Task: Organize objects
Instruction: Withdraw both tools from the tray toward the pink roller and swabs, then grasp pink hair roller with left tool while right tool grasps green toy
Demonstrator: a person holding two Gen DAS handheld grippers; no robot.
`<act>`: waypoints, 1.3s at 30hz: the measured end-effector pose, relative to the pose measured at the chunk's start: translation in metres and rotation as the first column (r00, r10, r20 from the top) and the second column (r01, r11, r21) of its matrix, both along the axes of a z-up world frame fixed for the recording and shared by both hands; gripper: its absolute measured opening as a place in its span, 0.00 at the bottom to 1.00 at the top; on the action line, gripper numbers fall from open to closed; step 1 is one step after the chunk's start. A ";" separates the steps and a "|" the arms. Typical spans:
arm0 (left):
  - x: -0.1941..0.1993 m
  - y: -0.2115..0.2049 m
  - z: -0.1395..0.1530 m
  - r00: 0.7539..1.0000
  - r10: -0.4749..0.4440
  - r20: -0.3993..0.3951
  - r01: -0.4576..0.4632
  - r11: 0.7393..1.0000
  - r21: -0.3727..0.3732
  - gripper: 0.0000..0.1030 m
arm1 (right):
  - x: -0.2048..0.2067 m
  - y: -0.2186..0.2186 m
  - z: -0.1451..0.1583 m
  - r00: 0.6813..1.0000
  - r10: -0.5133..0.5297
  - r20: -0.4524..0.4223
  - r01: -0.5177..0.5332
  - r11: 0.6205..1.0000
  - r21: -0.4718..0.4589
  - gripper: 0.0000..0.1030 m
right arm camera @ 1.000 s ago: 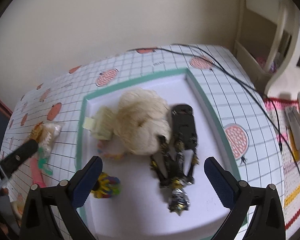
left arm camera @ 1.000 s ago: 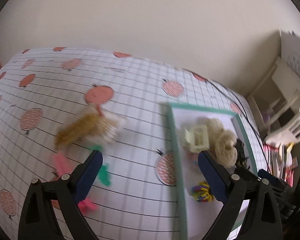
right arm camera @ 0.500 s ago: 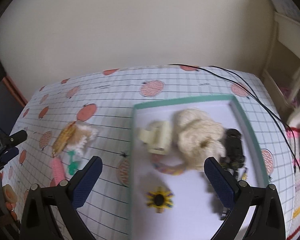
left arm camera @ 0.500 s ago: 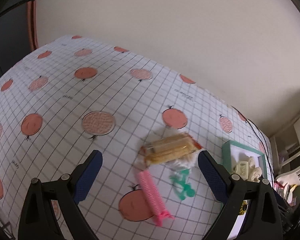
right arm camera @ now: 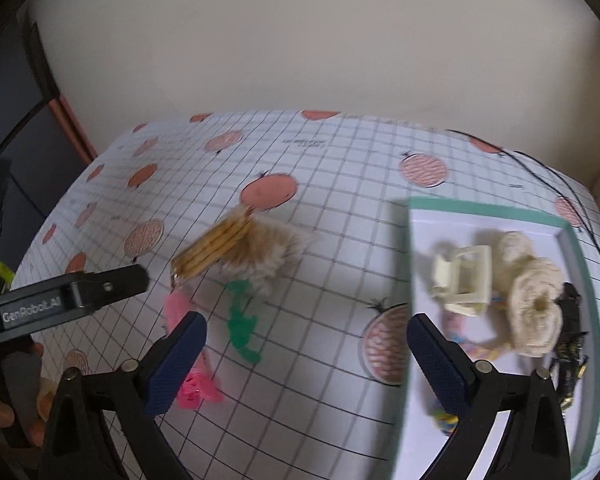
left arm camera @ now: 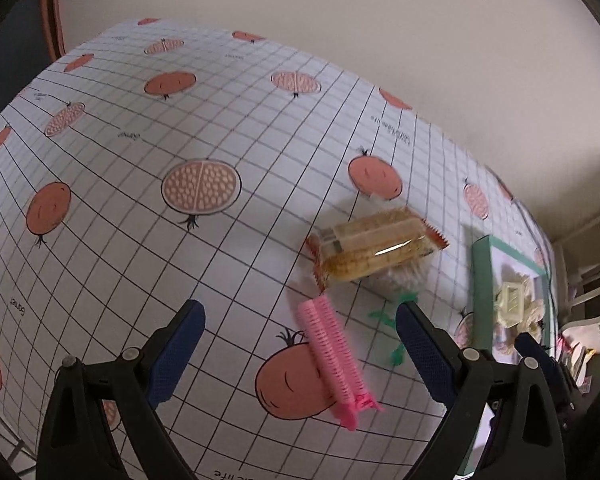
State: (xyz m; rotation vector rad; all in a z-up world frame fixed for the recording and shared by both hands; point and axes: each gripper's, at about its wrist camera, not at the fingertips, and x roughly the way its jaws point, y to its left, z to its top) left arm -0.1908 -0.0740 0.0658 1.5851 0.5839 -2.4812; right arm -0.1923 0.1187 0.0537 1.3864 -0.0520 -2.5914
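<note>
— Where do the loose things lie?
— Your pink hair roller clip lies on the bench between the spread fingers of your left hand-held gripper, which holds nothing. Just beyond it sit the biscuit packet, leaning on a fluffy tan scrunchie, and a green clip.
— And the rest?
— Toward the bench's right edge, the green-rimmed tray holds a cream claw clip and cream scrunchies. Your right hand-held gripper hangs open, empty.

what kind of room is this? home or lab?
Likely a home room: table under a pomegranate-print cloth, white shelving by the wall, and hair accessories like a pink roller beside a green-rimmed tray.
</note>
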 end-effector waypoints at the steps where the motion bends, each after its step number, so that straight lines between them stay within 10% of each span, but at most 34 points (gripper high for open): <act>1: -0.002 0.000 -0.002 1.000 -0.002 0.007 0.002 1.000 0.000 0.93 | 0.000 -0.002 -0.002 1.000 0.004 0.006 -0.004 1.000 0.001 0.95; 17: -0.012 0.014 -0.034 0.995 -0.051 0.089 0.047 0.998 0.049 0.85 | -0.007 -0.028 -0.031 0.997 0.051 0.062 -0.053 0.998 0.022 0.74; 39: -0.019 0.023 -0.045 0.990 -0.102 0.098 0.099 0.994 0.039 0.42 | -0.011 -0.036 -0.045 0.992 0.086 0.095 -0.086 0.996 -0.012 0.36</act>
